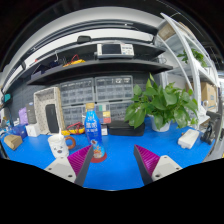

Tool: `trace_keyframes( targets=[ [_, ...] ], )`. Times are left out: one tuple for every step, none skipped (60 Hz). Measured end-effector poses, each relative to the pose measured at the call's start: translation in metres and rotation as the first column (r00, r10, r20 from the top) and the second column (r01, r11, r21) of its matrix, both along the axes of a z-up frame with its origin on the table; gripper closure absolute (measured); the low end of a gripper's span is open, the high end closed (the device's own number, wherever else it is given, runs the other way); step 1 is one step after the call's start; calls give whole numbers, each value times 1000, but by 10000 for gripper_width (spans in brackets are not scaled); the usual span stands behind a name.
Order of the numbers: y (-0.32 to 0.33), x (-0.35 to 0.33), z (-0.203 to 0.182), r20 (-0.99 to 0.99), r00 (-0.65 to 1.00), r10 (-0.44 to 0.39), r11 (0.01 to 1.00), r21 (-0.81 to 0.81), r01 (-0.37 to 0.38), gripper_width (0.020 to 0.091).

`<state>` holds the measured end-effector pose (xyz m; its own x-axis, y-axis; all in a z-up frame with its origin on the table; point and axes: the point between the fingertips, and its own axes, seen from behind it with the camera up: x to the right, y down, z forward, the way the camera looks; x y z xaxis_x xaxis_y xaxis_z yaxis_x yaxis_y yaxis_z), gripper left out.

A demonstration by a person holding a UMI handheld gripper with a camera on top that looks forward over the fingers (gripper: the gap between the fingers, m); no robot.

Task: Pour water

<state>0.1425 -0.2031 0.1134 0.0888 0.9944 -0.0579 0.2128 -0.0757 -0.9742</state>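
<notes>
- Nearest the lens, the claw (pixel 112 165) hangs released over the bench, its two purple pads (pixel 147 159) spread wide with nothing pressed between them.
- Blue bench (pixel 120 150) spreads ahead of the fingers and carries everything else in reach.
- Shelving (pixel 100 62) rises behind it, with a pale box-like appliance (pixel 112 48) on an upper level; what it is cannot be told.
- Potted plant (pixel 160 103) stands at the far right of the bench, leafy and green, well apart from the claw.
- Water bottle (pixel 93 130) stands upright just ahead of the left finger, beyond its tip and off the centre line between the fingers; it looks like clear plastic with a blue label and a pale cap, apparently shut on.
- Small red cup-like object (pixel 98 155) sits at the bottle's foot, touching or just beside it; likely the vessel to fill.
- Judged step: the approach, grasp not yet made.
- Next move calls for swinging the claw leftward so the bottle sits between the pads, then closing on its body below the label's top before any tilt.
</notes>
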Motion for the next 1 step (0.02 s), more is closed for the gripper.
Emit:
trace_keyframes(
  targets=[
    [0, 1, 0, -1, 1000, -1, 1000, -1, 1, 277]
  ],
)
